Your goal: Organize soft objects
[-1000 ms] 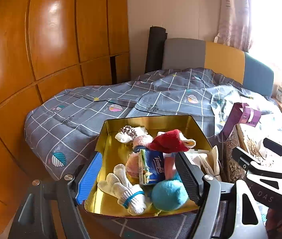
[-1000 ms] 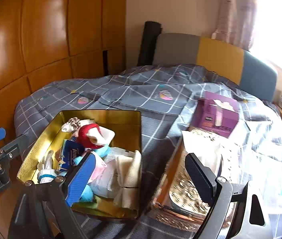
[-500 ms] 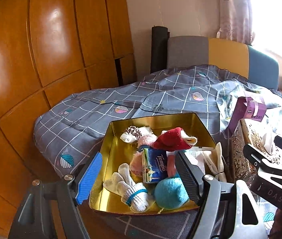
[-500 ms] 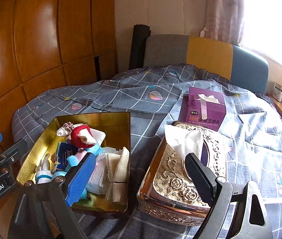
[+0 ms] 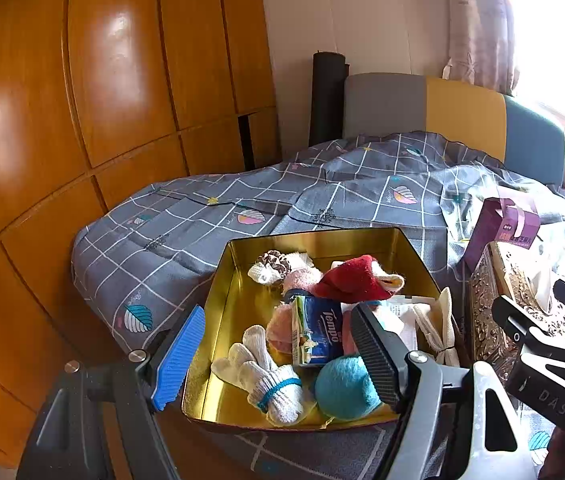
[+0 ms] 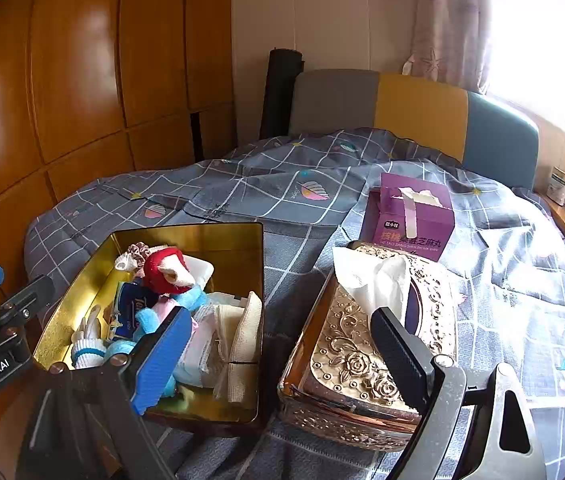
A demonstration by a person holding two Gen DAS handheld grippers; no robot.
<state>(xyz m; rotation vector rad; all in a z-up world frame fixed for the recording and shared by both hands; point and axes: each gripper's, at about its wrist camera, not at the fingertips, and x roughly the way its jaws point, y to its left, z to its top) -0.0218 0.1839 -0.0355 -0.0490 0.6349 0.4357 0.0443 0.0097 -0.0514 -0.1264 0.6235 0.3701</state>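
Note:
A gold tin box [image 5: 238,292] [image 6: 238,240] sits on the bed and holds soft things: a red plush [image 5: 352,280] [image 6: 162,266], a white sock bundle [image 5: 270,384], a teal ball [image 5: 342,390], a Tempo tissue pack [image 5: 316,330] and folded cloths [image 6: 238,332]. My left gripper [image 5: 278,350] is open and empty, above the box's near end. My right gripper [image 6: 278,360] is open and empty, above the gap between the box and an ornate gold tissue box [image 6: 362,356].
A purple carton [image 6: 410,216] [image 5: 498,228] stands behind the ornate tissue box. The grey checked quilt [image 6: 282,184] covers the bed. Wooden wardrobe panels [image 5: 82,100] line the left. A padded headboard [image 6: 414,116] is at the back.
Both grippers have drawn back and risen from the box; more of the bed and the ornate tissue box now shows. Both stay open.

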